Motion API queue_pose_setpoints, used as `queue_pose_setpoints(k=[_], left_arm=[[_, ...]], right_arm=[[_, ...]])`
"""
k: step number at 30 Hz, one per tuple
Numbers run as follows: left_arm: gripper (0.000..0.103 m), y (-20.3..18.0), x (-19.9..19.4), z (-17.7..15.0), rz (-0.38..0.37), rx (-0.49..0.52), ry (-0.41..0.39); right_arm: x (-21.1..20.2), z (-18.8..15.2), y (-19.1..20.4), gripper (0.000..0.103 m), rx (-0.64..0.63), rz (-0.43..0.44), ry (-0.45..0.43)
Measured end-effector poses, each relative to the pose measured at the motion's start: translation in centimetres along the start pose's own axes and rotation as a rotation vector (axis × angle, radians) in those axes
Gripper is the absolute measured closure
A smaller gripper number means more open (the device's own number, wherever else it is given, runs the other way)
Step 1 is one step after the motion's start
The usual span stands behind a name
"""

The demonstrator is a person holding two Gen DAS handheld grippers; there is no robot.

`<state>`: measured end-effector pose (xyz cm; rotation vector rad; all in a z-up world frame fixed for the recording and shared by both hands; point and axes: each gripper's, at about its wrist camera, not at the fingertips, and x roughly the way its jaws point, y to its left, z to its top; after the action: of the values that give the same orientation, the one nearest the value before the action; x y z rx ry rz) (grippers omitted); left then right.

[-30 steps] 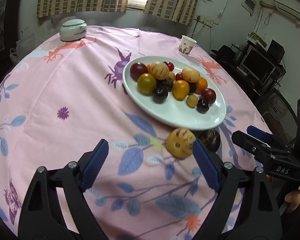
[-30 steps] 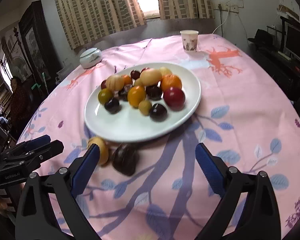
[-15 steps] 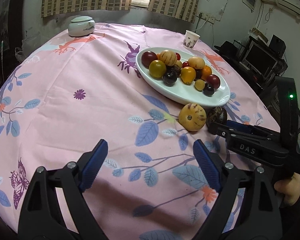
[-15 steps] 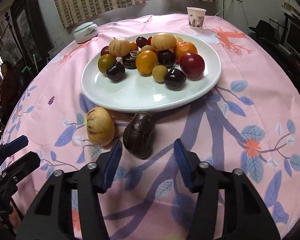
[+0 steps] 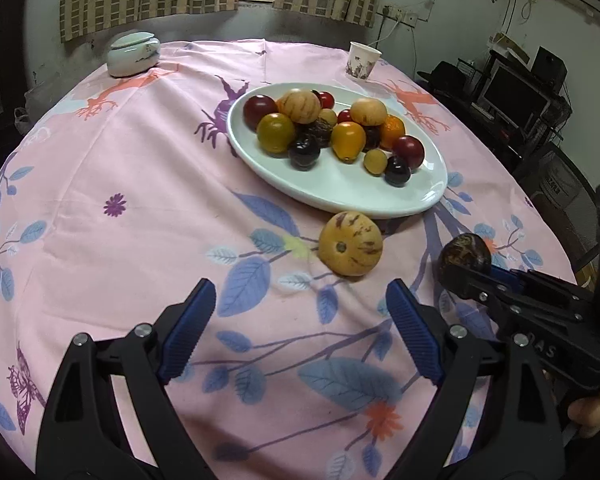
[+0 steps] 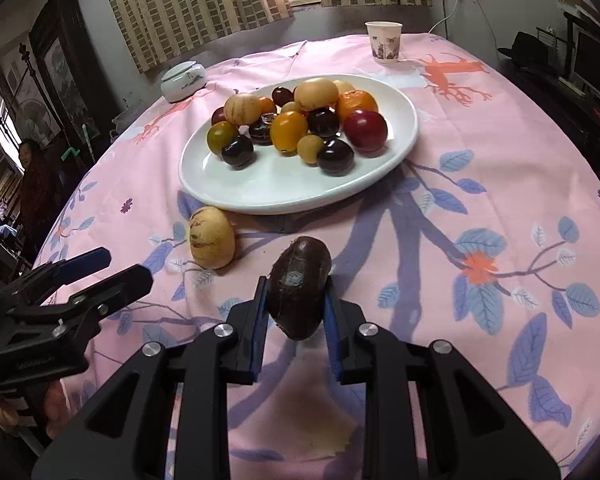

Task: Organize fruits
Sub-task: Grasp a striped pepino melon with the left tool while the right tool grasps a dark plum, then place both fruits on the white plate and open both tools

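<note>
At the left of the right wrist view, the left gripper (image 6: 100,266) is held wide apart with nothing in it. Right of it, a yellow striped oval fruit (image 6: 212,237) is left on the pink floral tablecloth (image 6: 500,184). At lower centre, a dark brown wrinkled fruit (image 6: 299,286) is clamped by the right gripper (image 6: 296,304). Above, the white oval plate (image 6: 268,188) is already piled with fruit; two pieces seem left.

The right tool (image 6: 296,300) covers both flanks of the dark fruit (image 6: 299,286), and the fruit's underside cannot be seen. On the plate (image 5: 340,196), the piled fruits hide one another, so those at the back cannot be told apart. The paper cup's (image 6: 384,42) print is too small to read. The lower picture edge cuts off both tools' handles.
</note>
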<state>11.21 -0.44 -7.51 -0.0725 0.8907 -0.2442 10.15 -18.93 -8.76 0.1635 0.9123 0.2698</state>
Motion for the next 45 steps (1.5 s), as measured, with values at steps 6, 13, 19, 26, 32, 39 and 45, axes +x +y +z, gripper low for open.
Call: queue_pose_setpoints(k=[6, 13, 19, 26, 32, 39, 45], left_arm=[[0.017, -1.9, 3.5, 1.5, 0.042, 0.025, 0.051], [0.044, -3.3, 5.9, 2.4, 0.02, 0.053, 0.09], [0.057, -3.8, 6.1, 2.2, -0.003, 0.071, 0.084], [0.057, -3.3, 3.2, 0.9, -0.075, 0.041, 0.066], [0.057, -3.2, -0.3, -1.1, -0.112, 0.042, 0.048], [0.057, -2.4, -3.2, -1.5, -0.116, 0.042, 0.004], [0.057, -1.4, -3.4, 0.9, -0.099, 0.035, -0.016]], right_arm=[[-1.1, -0.9, -2.3, 0.077, 0.021, 0.029, -0.003], [-0.5, -1.1, -3.6, 0.077, 0.041, 0.079, 0.011], [-0.3, -1.3, -3.5, 0.077, 0.042, 0.09, 0.021], [-1.3, -1.4, -2.3, 0.077, 0.029, 0.087, 0.002], [-2.3, -1.5, -1.0, 0.077, 0.007, 0.08, -0.016], [-2.7, -1.7, 0.6, 0.077, -0.022, 0.093, -0.018], [-2.6, -0.6, 1.5, 0.077, -0.058, 0.104, -0.011]])
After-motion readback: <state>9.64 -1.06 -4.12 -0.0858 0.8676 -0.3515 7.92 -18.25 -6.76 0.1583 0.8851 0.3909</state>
